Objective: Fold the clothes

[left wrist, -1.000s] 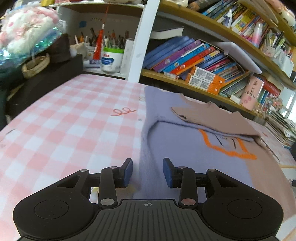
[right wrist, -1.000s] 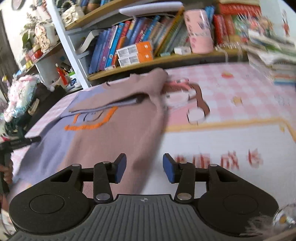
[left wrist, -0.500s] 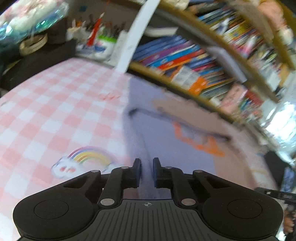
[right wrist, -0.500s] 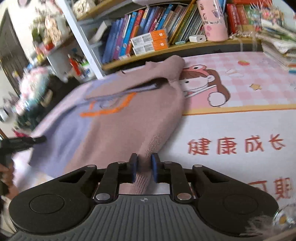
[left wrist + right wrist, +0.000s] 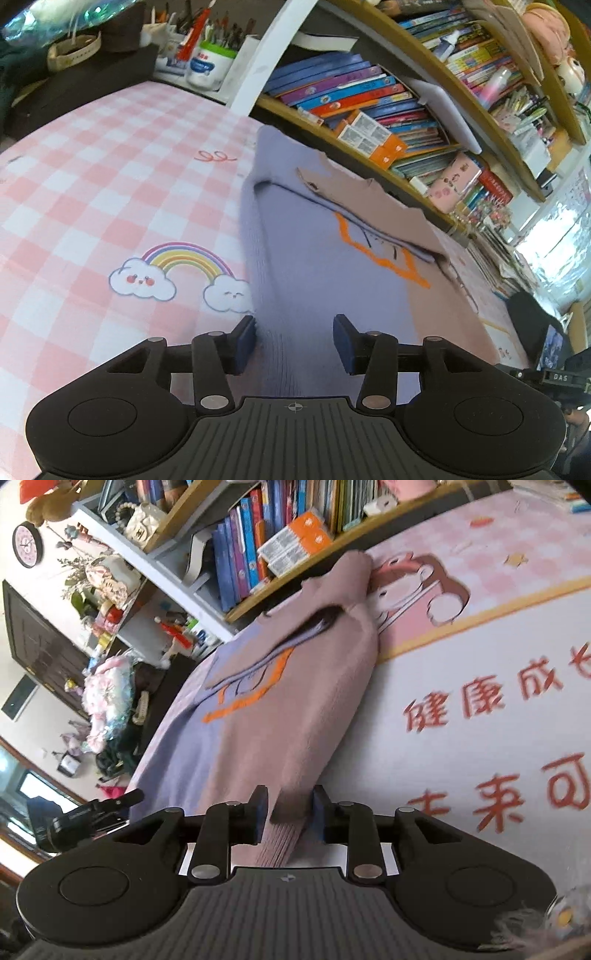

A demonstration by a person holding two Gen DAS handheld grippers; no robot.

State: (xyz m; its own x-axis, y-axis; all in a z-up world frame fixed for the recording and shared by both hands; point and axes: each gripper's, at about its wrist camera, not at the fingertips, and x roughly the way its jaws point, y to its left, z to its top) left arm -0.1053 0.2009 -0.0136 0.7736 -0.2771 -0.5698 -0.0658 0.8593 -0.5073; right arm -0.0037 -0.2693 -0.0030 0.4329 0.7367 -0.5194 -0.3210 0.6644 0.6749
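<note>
A pink-and-white checked cloth with cartoon prints covers the tabletop [image 5: 92, 177]. Nearest, the left tongs [image 5: 294, 344] gape wide over the lavender side of the lavender-and-mauve knit sweater [image 5: 325, 266]; the right tongs [image 5: 288, 814], narrower, straddle its mauve hem without pinching it. The sweater stretches away toward the far wooden bookshelf [image 5: 406, 184].

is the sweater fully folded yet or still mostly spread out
Partly folded. The sweater lies long on the checked mat with its brown sleeve folded across the chest; the body is not yet folded over.
</note>
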